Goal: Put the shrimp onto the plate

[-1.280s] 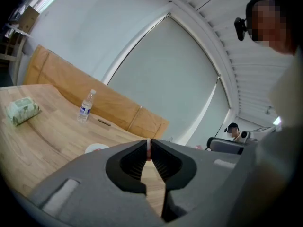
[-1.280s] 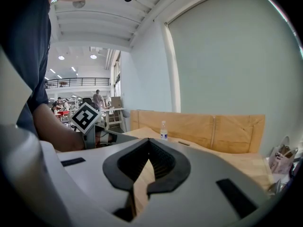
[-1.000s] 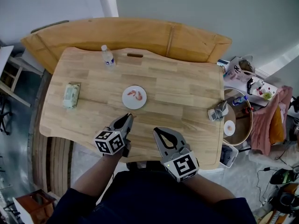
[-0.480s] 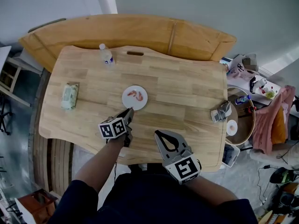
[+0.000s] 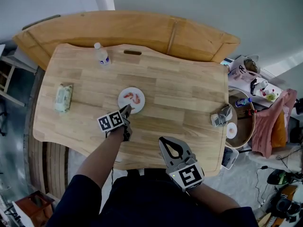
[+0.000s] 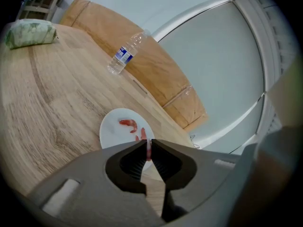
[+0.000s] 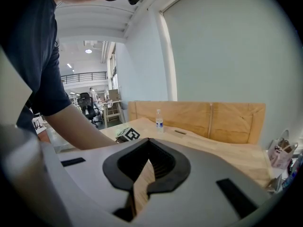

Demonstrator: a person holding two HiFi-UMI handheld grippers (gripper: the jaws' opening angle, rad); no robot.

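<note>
A shrimp (image 6: 148, 149) shows only as a red sliver pinched between the nearly closed jaws of the left gripper (image 5: 127, 110). That gripper has moved from the near edge of the table (image 5: 189, 93) to the near rim of the plate (image 6: 110, 132), where two more shrimp (image 6: 128, 123) lie. The right gripper (image 5: 163, 140), jaws together, stays nearer and to the right. The head view hides the held shrimp.

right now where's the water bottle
In the head view the water bottle is near the far edge of the table, left of centre, beyond the plate and farther back than the green packet.
</note>
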